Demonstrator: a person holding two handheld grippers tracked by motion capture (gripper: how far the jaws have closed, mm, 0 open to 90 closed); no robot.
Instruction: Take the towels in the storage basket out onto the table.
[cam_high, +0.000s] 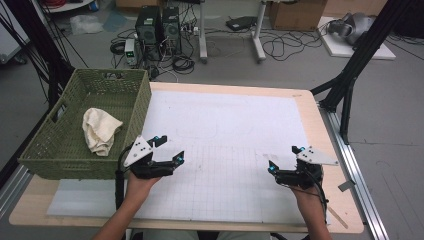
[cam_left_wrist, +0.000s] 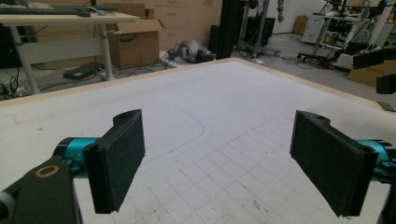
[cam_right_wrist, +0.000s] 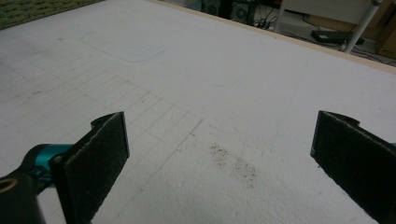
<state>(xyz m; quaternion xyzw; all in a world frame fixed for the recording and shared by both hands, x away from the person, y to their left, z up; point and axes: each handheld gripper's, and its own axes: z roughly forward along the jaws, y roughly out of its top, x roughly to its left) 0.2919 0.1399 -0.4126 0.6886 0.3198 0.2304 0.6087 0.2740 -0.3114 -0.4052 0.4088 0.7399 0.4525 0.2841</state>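
My left gripper (cam_high: 169, 149) hovers over the white gridded mat (cam_high: 225, 145), just right of the green basket (cam_high: 60, 150). Its jaws stand wide apart with nothing between them, as the left gripper view (cam_left_wrist: 217, 163) confirms. My right gripper (cam_high: 285, 159) is held over the mat's right part, jaws also spread wide and empty (cam_right_wrist: 219, 163). A crumpled cream cloth (cam_high: 100, 131) lies inside the basket, left of the left gripper.
The mat covers a wooden table (cam_high: 312, 107). A black frame post (cam_high: 350, 85) stands at the table's right rear corner. A faint dark smudge (cam_right_wrist: 233, 163) marks the mat ahead of the right gripper. Cables and computer towers (cam_high: 157, 27) sit on the floor beyond.
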